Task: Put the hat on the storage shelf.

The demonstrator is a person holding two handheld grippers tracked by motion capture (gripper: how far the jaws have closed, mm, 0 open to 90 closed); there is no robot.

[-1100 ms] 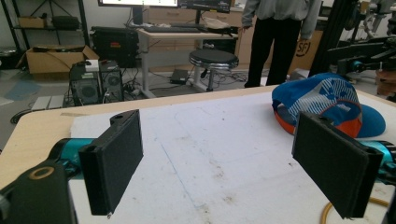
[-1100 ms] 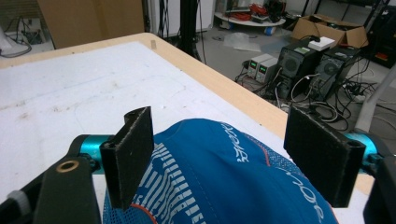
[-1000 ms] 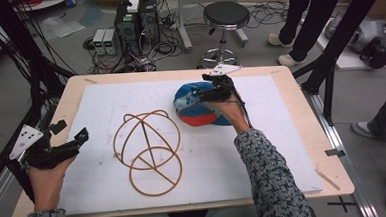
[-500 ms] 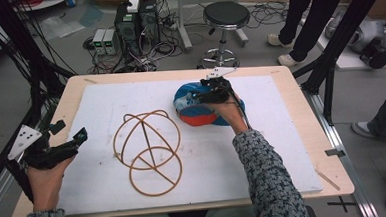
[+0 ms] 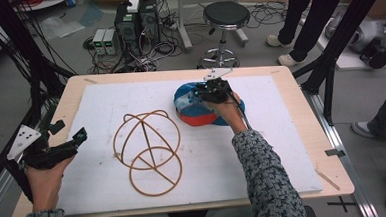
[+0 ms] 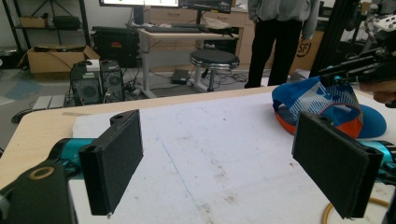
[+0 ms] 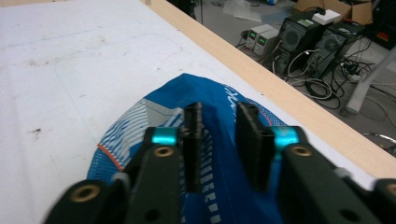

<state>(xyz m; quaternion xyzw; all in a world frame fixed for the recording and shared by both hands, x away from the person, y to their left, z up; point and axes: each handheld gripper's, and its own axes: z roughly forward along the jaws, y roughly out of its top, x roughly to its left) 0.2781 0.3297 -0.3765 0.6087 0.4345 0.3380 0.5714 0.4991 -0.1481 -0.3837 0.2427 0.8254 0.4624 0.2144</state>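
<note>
The tabletop (image 5: 302, 133) is pale wood with a matt, unvarnished look along its bare edges. Over it lies a white sheet (image 5: 208, 152), matt and slightly scuffed, with faint brown smudges and thin blue lines. My left gripper (image 6: 224, 154) is matt black plastic, its fingers (image 6: 116, 158) faced with a finely grained, dull pad, and it has glossy teal metal-looking collars. My right gripper (image 7: 218, 140) has the same dull black fingers (image 7: 192, 140) and shiny teal fittings, with brass-coloured rings in the body. The cap (image 7: 219, 107) is blue cloth with an open mesh weave and an orange edge. The wire frame (image 5: 148, 151) looks smooth, tan and slightly glossy.
</note>
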